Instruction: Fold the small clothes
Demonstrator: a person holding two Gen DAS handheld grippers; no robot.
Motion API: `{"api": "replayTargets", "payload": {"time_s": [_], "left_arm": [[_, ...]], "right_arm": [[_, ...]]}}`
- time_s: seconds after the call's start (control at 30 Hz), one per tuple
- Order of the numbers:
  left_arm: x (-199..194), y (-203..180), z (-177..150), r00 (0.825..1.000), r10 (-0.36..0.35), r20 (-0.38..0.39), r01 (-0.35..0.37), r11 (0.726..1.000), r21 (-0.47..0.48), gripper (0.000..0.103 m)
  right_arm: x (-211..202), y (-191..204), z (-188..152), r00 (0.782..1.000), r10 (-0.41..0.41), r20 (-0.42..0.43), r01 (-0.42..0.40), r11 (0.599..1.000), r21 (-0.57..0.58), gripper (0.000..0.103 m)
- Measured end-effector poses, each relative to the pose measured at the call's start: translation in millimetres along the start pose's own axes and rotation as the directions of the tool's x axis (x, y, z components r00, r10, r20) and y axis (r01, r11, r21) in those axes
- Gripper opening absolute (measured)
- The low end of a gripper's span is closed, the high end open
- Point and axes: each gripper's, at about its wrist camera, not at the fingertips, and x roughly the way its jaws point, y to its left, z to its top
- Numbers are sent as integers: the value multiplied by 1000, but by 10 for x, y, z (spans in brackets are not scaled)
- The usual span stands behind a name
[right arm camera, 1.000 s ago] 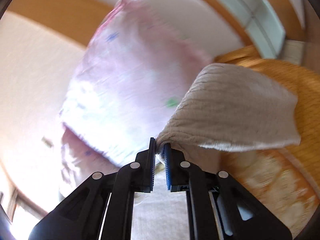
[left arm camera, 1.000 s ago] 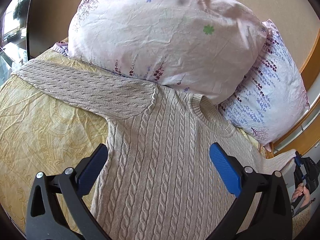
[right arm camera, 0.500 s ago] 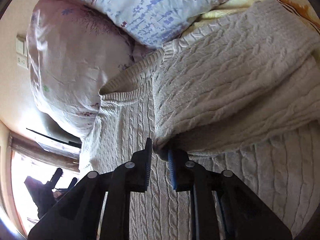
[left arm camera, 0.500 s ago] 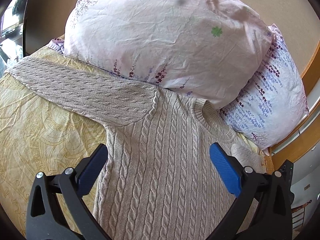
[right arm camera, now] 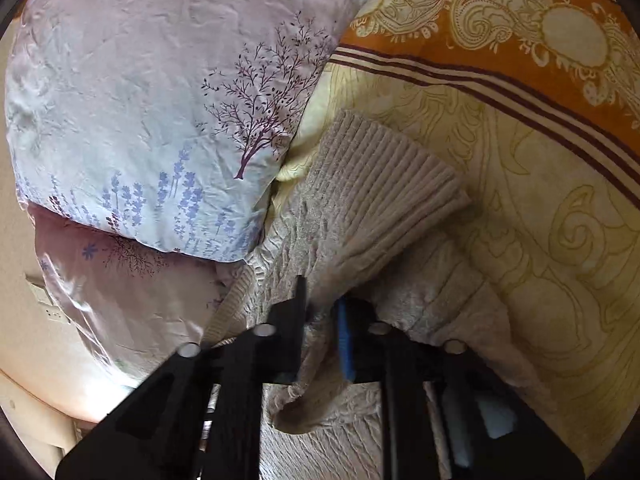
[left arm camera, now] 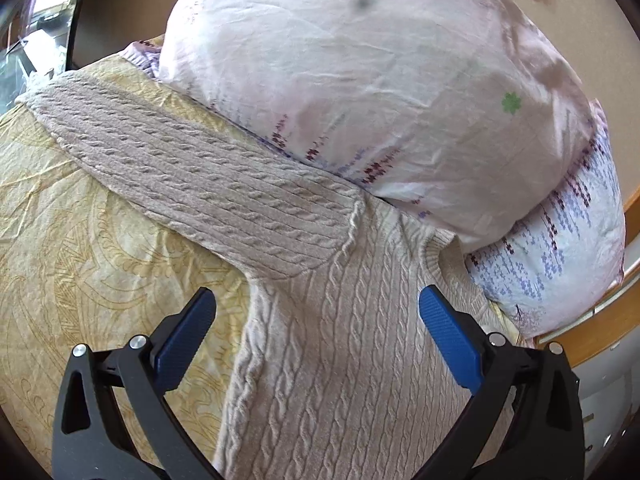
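Note:
A beige cable-knit sweater lies flat on the yellow patterned bedspread, its collar toward the pillows. One sleeve stretches out to the left. My left gripper is open and empty, hovering over the sweater's chest. In the right wrist view, my right gripper is shut on a fold of the other sleeve, whose ribbed cuff lies on the bedspread ahead of the fingers.
Two floral pillows lean against the wall behind the sweater; they also show in the right wrist view. An orange patterned border of the bedspread runs at the far right. A wooden bed frame edges the right side.
The right gripper has swung round with the sleeve: the sleeve was held up a second ago and now lies low over the sweater and bedspread. The left gripper has moved closer to the pillows, still open.

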Motion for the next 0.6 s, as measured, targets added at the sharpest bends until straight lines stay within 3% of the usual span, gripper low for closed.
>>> {"api": "replayTargets", "payload": {"time_s": [0.1,0.23,0.33,0.4,0.5,0.6], "left_arm": [[-34,289,148,999,31,34,-28,995,-96,99],[-43,693,318,998,53,42,-42,972,-229,85],[-54,960,403,996,75,53,-55,949,-311,82],[-71,1116,437,995,82,61,-55,934,-354,82],[-93,1318,492,994,79,74,-43,914,-402,80],[-118,1458,592,993,74,89,-29,904,-427,80]], "right_arm": [[150,409,-132,994,95,-58,-99,992,-76,9],[535,984,-426,966,150,-212,-193,961,-200,9],[1005,1290,-810,936,57,-348,-181,926,-332,9],[1347,1408,-1138,908,-63,-414,-146,879,-455,9],[1656,1478,-1527,877,-222,-427,-95,789,-607,9],[1753,1513,-1703,867,-268,-420,-90,746,-660,9]]}}
